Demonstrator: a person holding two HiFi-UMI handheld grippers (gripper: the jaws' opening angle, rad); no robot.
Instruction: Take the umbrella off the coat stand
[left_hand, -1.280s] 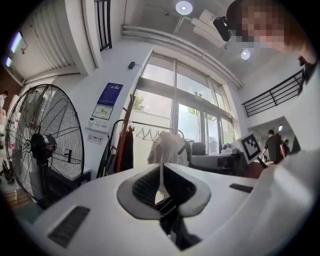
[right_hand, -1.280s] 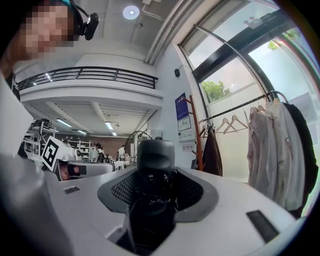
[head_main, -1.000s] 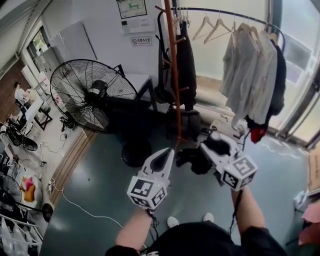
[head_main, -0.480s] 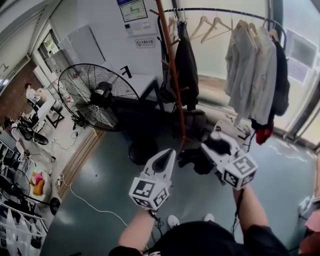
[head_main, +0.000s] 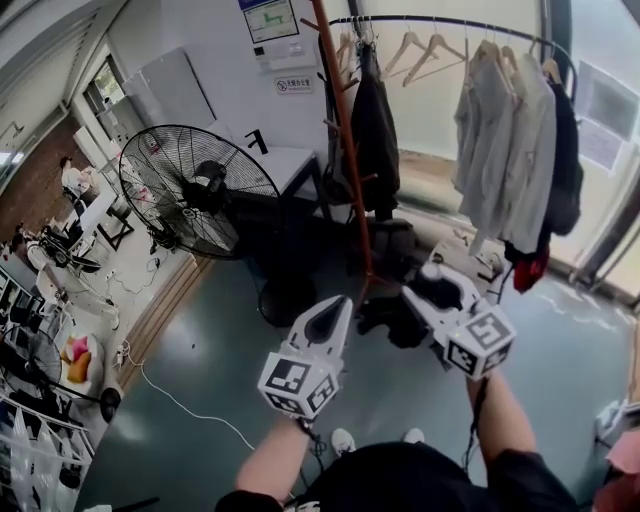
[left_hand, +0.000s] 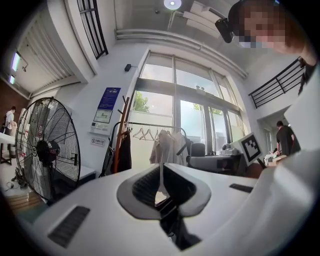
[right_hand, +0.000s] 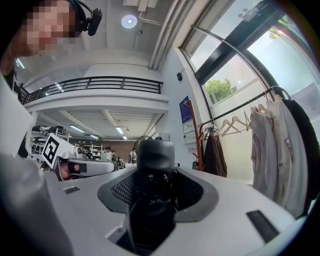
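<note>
Black mesh on the one big floor fan (head_main: 195, 190) fills the left side, with its foot partly lost in the dark clutter below it. Next over is the single reddish-brown coat stand (head_main: 345, 140), with one dark coat (head_main: 375, 130) hanging on it. The pole's top is cut off by the frame edge and its base is tucked behind the stuff in front, so I can't count the pegs properly. Two grippers in total. The left gripper (head_main: 335, 310) has its jaws pressed together with nothing in them; its own view just shows a thin slit between the pads. The right gripper (head_main: 415, 295) sits near it, jaws spread wide and pinching the one black folded umbrella (head_main: 385, 318). So the umbrella is off the stand and in front of the person, low between the two grippers. From the head view it's mostly a dark lump, and the right gripper view only shows its ribbed end. Further right, one curved clothes rail (head_main: 450, 22) carries a couple of bare wooden hangers and some pale shirts (head_main: 500, 130). They overlap too much for an honest count.
</note>
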